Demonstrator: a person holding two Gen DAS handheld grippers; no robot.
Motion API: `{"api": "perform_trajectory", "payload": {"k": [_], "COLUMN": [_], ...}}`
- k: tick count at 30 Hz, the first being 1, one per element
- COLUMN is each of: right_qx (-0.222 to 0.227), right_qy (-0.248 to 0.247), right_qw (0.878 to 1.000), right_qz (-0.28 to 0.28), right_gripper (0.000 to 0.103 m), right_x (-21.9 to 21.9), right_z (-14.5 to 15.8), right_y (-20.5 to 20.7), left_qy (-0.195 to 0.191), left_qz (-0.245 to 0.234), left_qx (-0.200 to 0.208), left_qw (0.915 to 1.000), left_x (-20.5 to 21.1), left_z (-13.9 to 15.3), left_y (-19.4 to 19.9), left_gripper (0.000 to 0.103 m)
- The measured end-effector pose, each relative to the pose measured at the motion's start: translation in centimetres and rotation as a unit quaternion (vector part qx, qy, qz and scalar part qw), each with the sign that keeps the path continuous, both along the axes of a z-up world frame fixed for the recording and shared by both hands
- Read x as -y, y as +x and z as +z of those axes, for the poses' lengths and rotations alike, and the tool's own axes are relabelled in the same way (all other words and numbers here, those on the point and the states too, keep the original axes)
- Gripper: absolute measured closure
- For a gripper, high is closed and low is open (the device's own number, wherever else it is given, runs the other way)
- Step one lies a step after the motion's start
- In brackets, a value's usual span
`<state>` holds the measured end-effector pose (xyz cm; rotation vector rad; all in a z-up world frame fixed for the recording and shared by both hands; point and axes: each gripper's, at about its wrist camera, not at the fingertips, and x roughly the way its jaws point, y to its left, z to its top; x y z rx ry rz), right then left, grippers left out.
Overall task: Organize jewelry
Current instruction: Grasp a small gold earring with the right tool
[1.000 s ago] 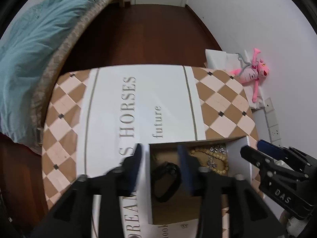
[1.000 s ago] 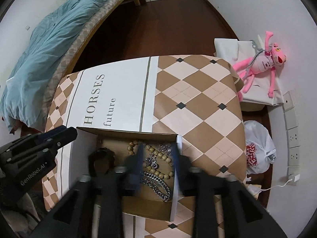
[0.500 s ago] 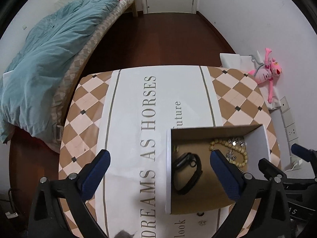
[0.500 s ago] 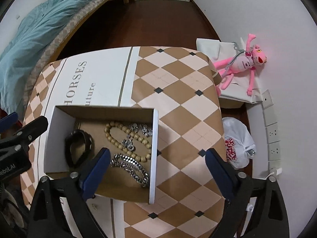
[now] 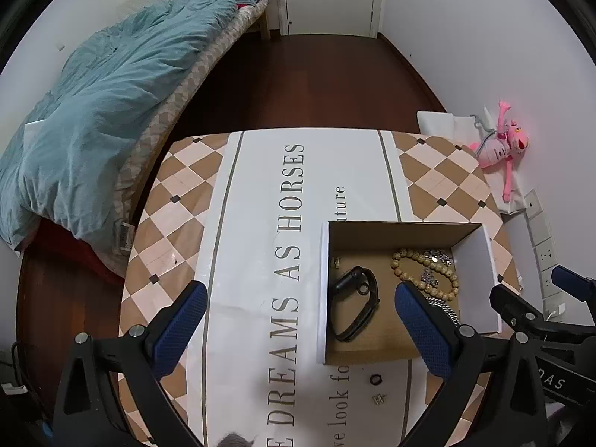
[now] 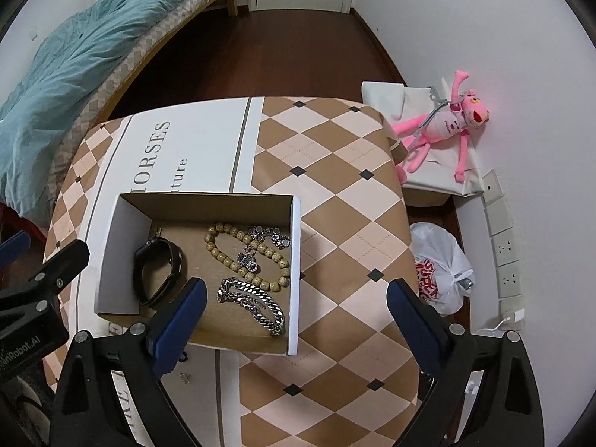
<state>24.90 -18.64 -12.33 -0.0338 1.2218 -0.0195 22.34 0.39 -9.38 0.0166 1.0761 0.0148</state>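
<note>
1. Left gripper point(image 5: 298, 320) and right gripper point(image 6: 296, 316) hang spread wide and empty above the tabletop point(image 6: 335, 171).
2. The cardboard box point(image 6: 296, 260), near the tabletop's front edge, holds a black band point(image 6: 158, 270), bead bracelet point(image 6: 227, 251) and silver chain point(image 6: 253, 303).
3. A small ring point(image 5: 375, 379) lies on the tabletop just outside the box.

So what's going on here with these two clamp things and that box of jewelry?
A person is sorting jewelry with a handheld gripper in each hand. Both the left gripper and right gripper hover open above the table, holding nothing. The cardboard box already holds a black band, a bead bracelet and a silver chain. A small ring lies outside it.
</note>
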Motion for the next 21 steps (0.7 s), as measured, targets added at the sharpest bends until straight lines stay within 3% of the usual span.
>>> {"api": "perform_trajectory", "payload": {"k": [7,14,21], "right_qx": [0.044,0.092,0.124], "right_qy": [-0.007,-0.008,0.012], "right_qw": [0.999,0.995,0.992], "right_qz": [-0.011,-0.022,-0.028], "right_gripper": [0.005,0.005,0.004], "right_x": [0.0,0.1,0.3], "right_z": [2.8,6.4,9.3], "right_y": [-2.2,-5.0,-7.7], "left_qy": [0.011,-0.002,-0.005], "left_qz": [-0.003,-0.002,0.011], "left_qx": [0.039,0.065,0.072], "left_qw": [0.9992,0.9979,0.9973], "left_x": [0.2,0.1,-0.5], "left_z": [2.9,5.6,6.5], "left_y": [-2.4,-4.8,-6.5], "left_gripper": [0.0,0.0,0.0]}}
